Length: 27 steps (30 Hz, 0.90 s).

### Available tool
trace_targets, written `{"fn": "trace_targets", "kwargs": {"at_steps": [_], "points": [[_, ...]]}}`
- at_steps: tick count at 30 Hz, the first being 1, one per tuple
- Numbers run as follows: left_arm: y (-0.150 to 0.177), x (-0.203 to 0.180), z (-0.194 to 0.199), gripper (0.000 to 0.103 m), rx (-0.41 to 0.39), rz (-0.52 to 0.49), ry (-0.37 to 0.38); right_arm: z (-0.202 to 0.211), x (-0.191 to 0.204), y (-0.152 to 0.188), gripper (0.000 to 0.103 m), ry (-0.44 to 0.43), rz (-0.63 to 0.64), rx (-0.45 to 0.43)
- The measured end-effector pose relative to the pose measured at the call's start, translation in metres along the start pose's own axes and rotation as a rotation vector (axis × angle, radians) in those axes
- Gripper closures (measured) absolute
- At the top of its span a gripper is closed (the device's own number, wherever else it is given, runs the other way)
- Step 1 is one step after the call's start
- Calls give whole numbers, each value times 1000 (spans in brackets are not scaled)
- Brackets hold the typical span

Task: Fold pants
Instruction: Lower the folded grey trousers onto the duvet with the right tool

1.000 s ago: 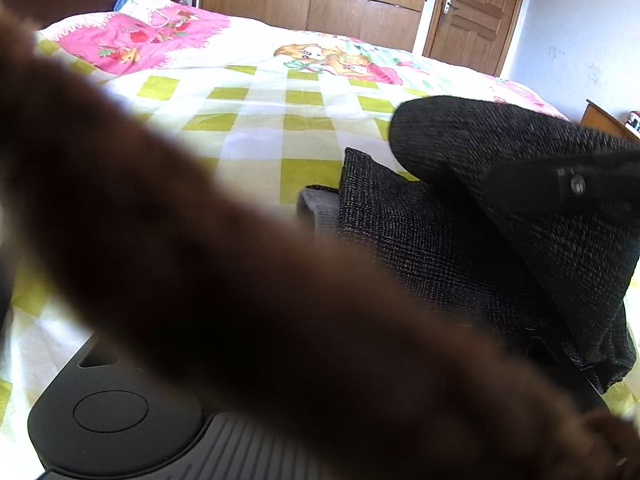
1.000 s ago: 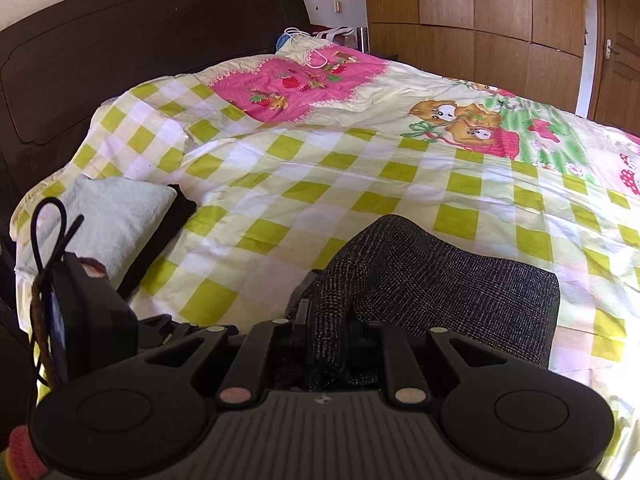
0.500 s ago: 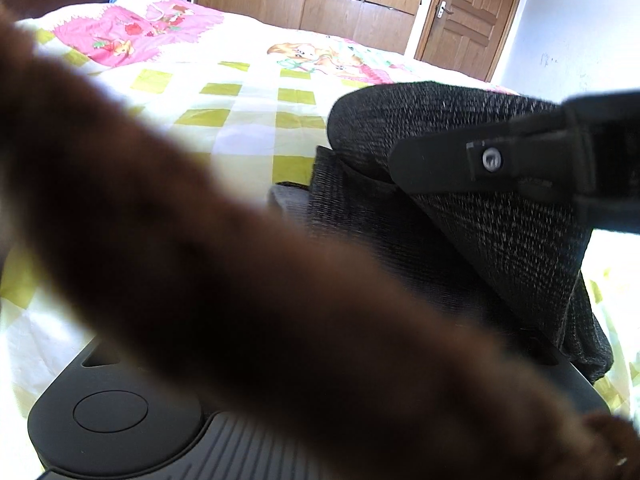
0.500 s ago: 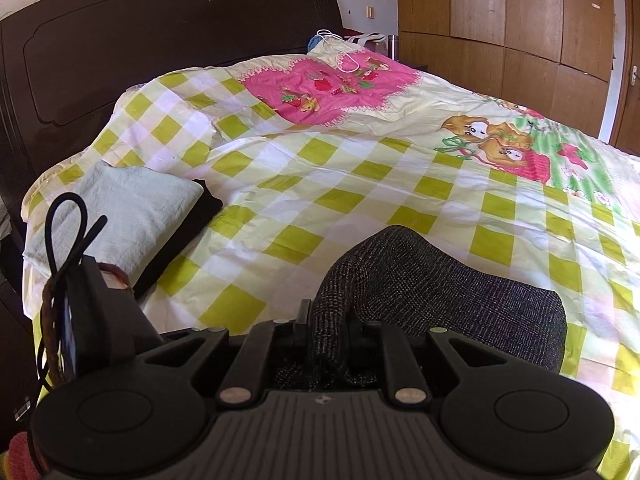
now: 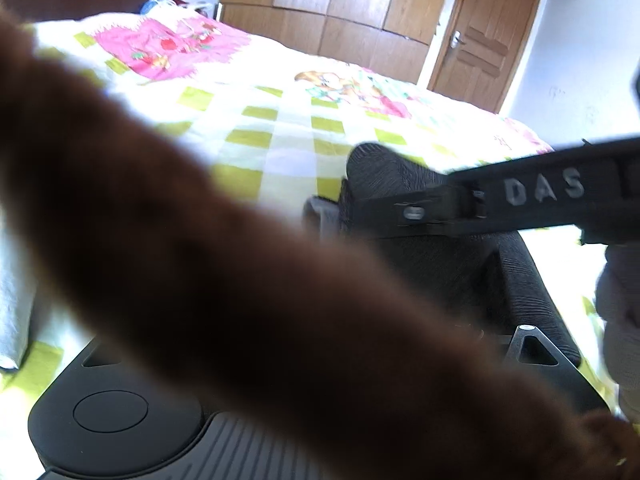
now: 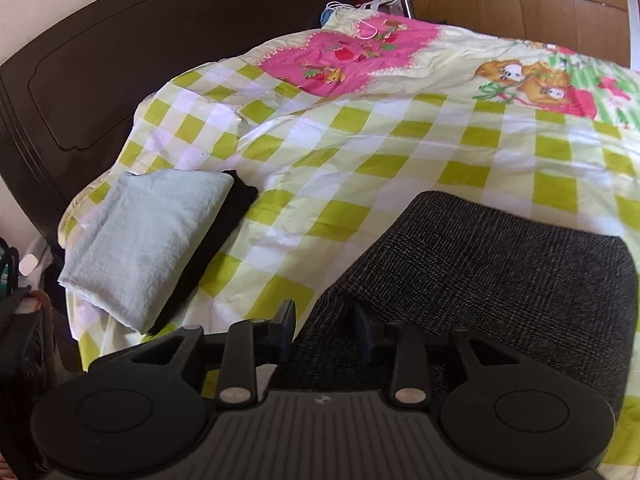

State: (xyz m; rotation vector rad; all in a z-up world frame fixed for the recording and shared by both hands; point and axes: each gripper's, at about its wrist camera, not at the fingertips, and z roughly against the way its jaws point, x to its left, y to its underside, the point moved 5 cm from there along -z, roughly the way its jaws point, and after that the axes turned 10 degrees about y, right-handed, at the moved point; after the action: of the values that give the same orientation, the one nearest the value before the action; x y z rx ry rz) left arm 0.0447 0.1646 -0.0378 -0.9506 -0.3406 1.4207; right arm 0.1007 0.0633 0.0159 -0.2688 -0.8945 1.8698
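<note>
R gripper (image 6: 324,326): my fingers are spread apart w/ a fold of the pants (image 6: 500,264) lying between them, not pinched. Pants sit folded on the bed (image 6: 360,152) at 5 o'clock in R view. L gripper (image 5: 460,344): can't tell its state, a blurry brown sleeve (image 5: 240,280) blocks most of the view. Folded towel (image 6: 140,244) at 9 o'clock, near the headboard (image 6: 140,60).

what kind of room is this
A bedroom in a home, most likely. A bed with a checked cartoon-print bedspread fills the view, backed by a dark wooden headboard; a wooden wardrobe lines the far wall. Dark pants lie on the bed.
</note>
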Motion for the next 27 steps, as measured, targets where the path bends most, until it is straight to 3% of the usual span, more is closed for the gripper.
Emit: {"fn": "trace_targets", "kwargs": {"at_steps": [5, 10, 15, 18, 22, 24, 26, 27], "points": [[12, 5, 22, 11, -10, -7, 4, 9, -5, -4, 55, -23, -20, -20], [13, 4, 45, 12, -39, 7, 29, 16, -24, -30, 54, 80, 22, -84], [-7, -10, 53, 11, -103, -13, 92, -6, -34, -51, 45, 136, 123, -51], [-16, -18, 45, 11, -112, -16, 128, -22, -44, -59, 42, 108, 129, -6], [-26, -22, 19, 11, -106, -44, 92, -40, -48, -60, 40, 40, 151, 61], [-27, -18, 3, 13, -70, -52, 61, -49, -48, -59, 41, 75, 202, 54], [-25, -12, -10, 13, -36, -80, -4, -57, -47, -59, 60, 107, 236, 59], [-24, -8, -14, 12, -18, -92, -32, -61, -47, -60, 61, 102, 233, 64]]}}
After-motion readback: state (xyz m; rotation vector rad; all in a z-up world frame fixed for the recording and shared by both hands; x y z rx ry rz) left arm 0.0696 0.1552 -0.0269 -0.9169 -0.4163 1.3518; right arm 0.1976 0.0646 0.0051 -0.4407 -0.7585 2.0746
